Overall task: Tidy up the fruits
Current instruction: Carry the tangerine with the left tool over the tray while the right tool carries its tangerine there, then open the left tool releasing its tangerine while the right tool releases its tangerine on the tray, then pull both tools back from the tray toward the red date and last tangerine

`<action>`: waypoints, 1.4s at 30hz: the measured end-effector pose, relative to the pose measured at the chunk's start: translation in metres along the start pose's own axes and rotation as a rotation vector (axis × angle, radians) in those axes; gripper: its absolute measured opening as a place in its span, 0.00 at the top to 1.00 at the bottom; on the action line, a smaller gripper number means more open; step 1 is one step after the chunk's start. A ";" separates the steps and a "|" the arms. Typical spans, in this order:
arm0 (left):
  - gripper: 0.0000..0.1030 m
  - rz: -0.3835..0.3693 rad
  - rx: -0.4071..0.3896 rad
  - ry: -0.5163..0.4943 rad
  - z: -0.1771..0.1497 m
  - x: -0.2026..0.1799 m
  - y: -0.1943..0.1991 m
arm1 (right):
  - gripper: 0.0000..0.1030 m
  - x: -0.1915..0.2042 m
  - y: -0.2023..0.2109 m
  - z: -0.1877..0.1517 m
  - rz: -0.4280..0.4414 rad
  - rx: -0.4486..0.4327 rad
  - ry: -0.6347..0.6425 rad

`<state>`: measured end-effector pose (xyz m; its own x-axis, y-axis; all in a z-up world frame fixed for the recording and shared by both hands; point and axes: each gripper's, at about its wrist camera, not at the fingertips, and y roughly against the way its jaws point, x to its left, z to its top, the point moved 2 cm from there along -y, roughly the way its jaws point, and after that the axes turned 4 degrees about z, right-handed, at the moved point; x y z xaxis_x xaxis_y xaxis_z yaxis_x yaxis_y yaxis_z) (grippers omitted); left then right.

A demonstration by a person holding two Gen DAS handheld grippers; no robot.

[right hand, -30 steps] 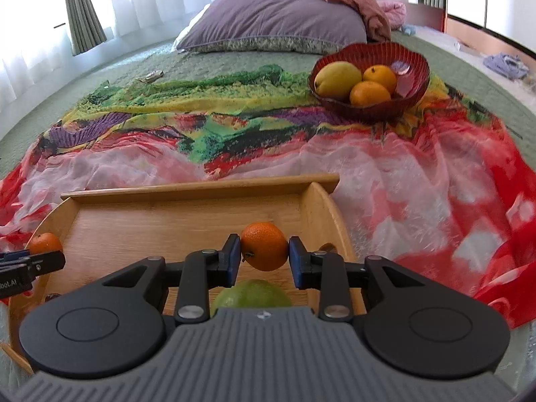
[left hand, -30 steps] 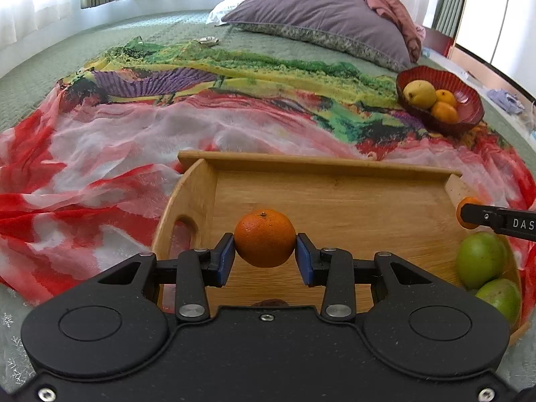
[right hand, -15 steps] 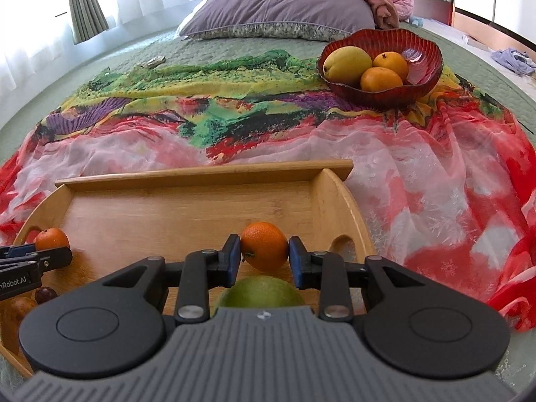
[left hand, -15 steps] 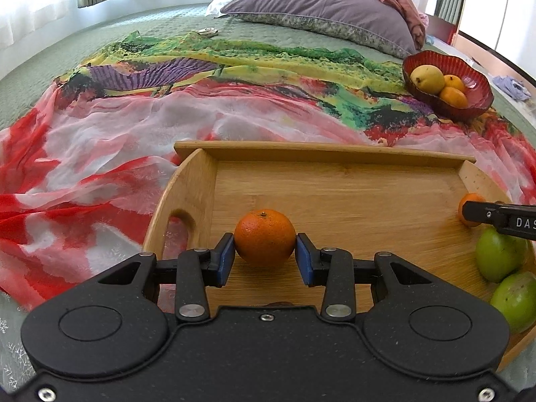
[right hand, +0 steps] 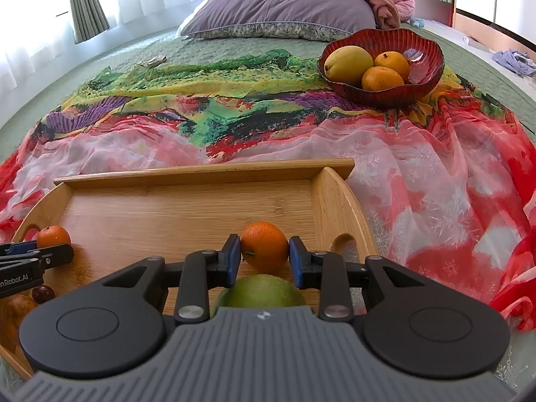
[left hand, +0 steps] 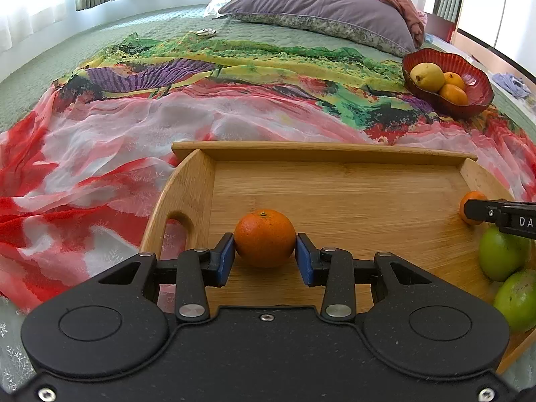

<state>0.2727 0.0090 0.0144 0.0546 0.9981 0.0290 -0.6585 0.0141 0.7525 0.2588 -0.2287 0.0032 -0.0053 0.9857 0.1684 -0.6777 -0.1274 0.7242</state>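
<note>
My left gripper (left hand: 264, 256) is clamping its jaws on one orange (left hand: 264, 238) at lower centre above the wooden tray (left hand: 321, 149); my right gripper (right hand: 264, 261) is clamping another orange (right hand: 264, 246), red bowl (right hand: 432, 67) at upper right.

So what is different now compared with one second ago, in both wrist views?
Both grippers have risen a little with their fruit: the wooden tray and red bowl sit lower in each view and the tray floor shows more. Nothing was grasped or released. The left gripper stays shut on its orange, the right gripper on its own orange. The green fruits and the bowl's fruit have not moved.
</note>
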 end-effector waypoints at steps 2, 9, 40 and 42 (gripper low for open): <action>0.64 0.002 -0.002 -0.004 0.001 -0.001 -0.001 | 0.63 0.000 0.000 0.000 0.000 0.000 0.000; 0.60 -0.003 -0.007 -0.010 0.001 -0.001 0.001 | 0.60 0.000 0.004 -0.002 0.017 -0.017 -0.014; 0.04 -0.039 -0.246 -0.086 -0.047 -0.010 0.126 | 0.13 0.025 0.108 -0.054 0.065 -0.274 0.183; 0.03 -0.042 -0.253 -0.087 -0.053 -0.011 0.132 | 0.13 0.026 0.112 -0.059 0.068 -0.281 0.192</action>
<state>0.1455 0.0027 0.0781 0.1431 0.9875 0.0662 -0.8205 0.0810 0.5659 0.1393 -0.2113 0.0497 -0.1777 0.9822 0.0613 -0.8471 -0.1844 0.4984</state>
